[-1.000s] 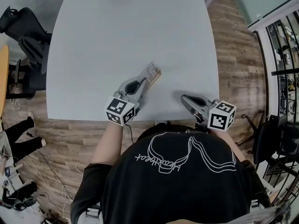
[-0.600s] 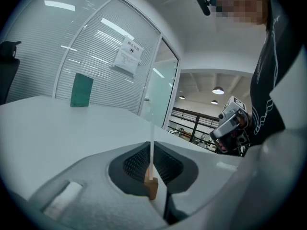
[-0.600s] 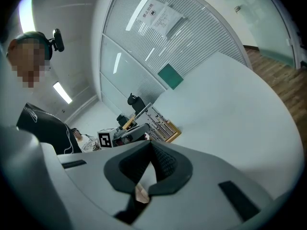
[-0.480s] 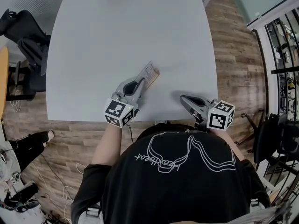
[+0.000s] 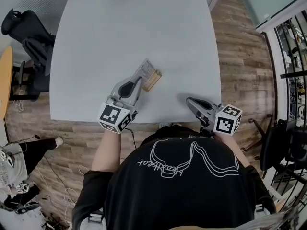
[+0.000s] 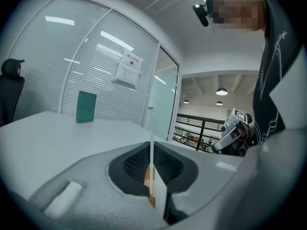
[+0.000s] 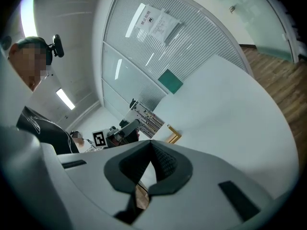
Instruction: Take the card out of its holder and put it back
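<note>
Table edge: left tongs angled right, clenched on card holder; right tongs angled left, clenched empty.

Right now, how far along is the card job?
Done: left claw is shut on the card holder. In hand: just that; right claw is shut, empty, at the table edge. Left: pulling the card out and reinserting it; I can't tell card from holder here.

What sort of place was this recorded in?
Most likely an office meeting room: a large white table, blind-covered glass partition walls, and a black office chair on wood-look flooring.
</note>
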